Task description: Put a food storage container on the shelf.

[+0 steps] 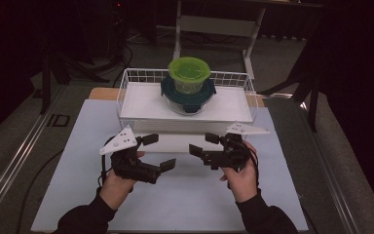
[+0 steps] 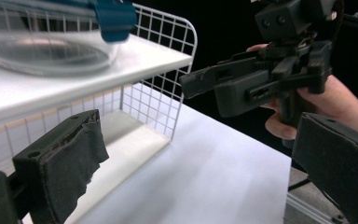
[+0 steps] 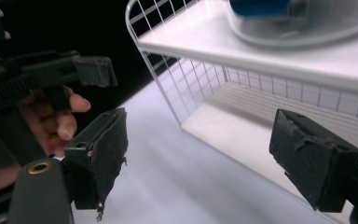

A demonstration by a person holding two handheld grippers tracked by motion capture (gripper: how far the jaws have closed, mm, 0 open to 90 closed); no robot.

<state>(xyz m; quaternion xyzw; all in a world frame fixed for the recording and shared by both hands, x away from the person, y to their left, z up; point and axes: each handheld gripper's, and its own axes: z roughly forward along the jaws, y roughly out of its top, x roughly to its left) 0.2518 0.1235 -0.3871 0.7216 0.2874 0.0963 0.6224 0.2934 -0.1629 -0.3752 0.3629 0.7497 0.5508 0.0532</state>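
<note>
A white wire rack stands at the far middle of the white mat, with a white shelf board across its top. On that board sits a clear container with a dark teal lid, and a smaller green-lidded tub is stacked on it. My left gripper is open in front of the rack, empty, its jaws pointing right. Opposite it, my right gripper is open and empty, pointing left. In the left gripper view the clear container lies above the open jaws. The right gripper faces the rack's lower level.
The mat covers a table with grey metal rails along both sides. A white desk frame stands behind the rack in a dark room. Cables trail off the left side. Open mat lies in front of both hands.
</note>
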